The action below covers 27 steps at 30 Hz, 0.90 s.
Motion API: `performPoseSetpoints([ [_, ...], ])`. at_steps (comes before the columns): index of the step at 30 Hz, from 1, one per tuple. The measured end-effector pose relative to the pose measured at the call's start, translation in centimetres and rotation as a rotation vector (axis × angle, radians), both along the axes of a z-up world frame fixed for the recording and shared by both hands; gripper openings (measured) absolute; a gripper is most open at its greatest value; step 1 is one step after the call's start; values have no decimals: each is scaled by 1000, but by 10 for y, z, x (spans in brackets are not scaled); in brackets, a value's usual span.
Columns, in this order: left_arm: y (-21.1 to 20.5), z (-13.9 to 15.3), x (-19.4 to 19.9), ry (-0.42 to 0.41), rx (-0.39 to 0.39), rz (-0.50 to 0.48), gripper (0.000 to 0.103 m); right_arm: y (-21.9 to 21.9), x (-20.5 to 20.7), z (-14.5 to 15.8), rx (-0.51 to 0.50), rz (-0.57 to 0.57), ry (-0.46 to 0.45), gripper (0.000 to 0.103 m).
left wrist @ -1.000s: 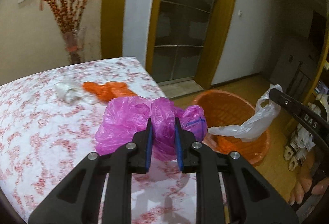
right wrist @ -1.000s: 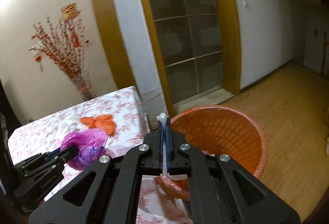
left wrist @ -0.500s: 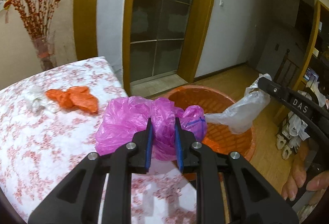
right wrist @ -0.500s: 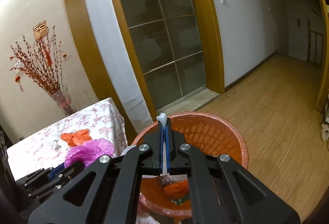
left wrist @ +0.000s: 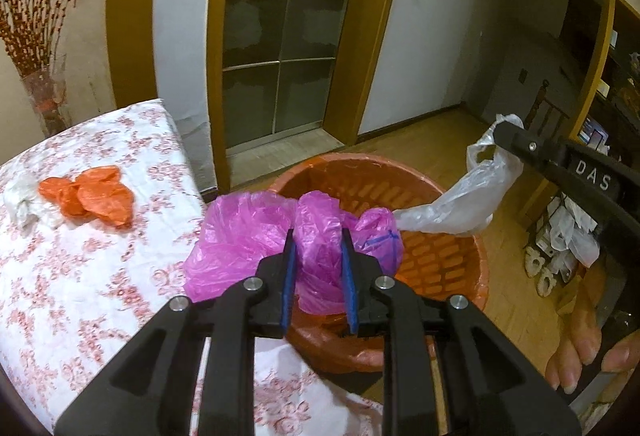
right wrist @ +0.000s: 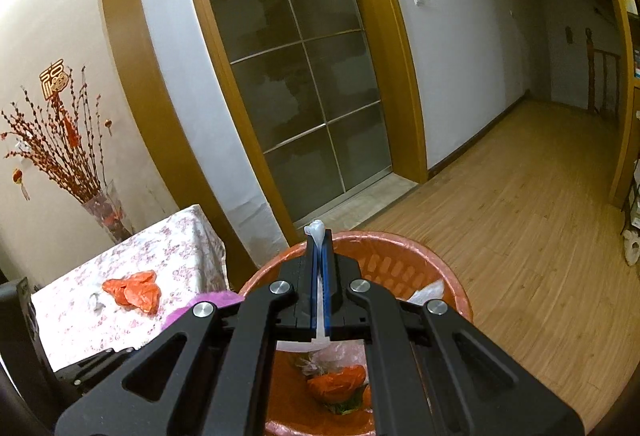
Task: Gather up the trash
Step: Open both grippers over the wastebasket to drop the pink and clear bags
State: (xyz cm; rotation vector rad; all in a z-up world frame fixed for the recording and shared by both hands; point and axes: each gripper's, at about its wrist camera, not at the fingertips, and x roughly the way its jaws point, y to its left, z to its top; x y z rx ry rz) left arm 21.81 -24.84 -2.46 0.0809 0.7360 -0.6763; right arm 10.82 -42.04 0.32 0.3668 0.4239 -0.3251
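Carried off the tabletop since a second ago: crumpled magenta plastic bag [left wrist: 256, 236], now hanging half over the edge of the floral-cloth table [left wrist: 80, 268] and half over the rim of the round orange lattice waste basket [left wrist: 440, 260]. Gripped by the left gripper [left wrist: 317, 236], blue pads pressing a fold of the magenta plastic from both sides, jaws only narrowly apart and just eased a little wider with the bag between them. Seen at 3 o'clock of that bag in the left wrist view: translucent white plastic bag [left wrist: 472, 195], dangling from the tip of the right gripper [left wrist: 505, 133] above the far side of the basket. Confirmed in the right wrist view: right gripper [right wrist: 319, 236] clamped fully together on a thin twisted strip of the white plastic, a small knot poking out past the fingertips. Visible below those fingers, inside the basket: orange plastic scrap and some greenish waste on the bottom [right wrist: 340, 384]. Left behind on the table at 10 o'clock of the magenta bag: flattened orange plastic bag [left wrist: 92, 199], touching a crumpled white wad [left wrist: 22, 199] at its 9 o'clock. Standing at the far table corner against the wall: glass vase of red-budded branches [right wrist: 106, 209]. Showing at 4 o'clock in the left wrist view: fingers of a person's hand [left wrist: 580, 352].
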Motion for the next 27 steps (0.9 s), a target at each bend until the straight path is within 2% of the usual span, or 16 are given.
performPoseSetpoints([
  [4,-4,-8,5,15,7,-3,25,-6,3,-4,30,12,13,3],
  [7,-4,-12,8,29,14,-1,31,-10,4,-10,54,19,30,4],
  [8,-3,-14,8,31,15,2,36,-9,5,-11,58,22,35,6],
  [10,0,-15,8,33,13,10,45,-10,6,-14,72,26,46,16],
  [11,2,-15,8,35,11,12,49,-9,5,-15,75,27,46,27],
  [12,4,-15,8,35,11,15,51,-8,5,-15,73,25,44,34],
  [20,26,-10,10,8,25,81,54,4,4,-11,53,38,47,35],
  [27,76,-3,18,-23,39,200,58,30,11,-6,44,109,47,35],
])
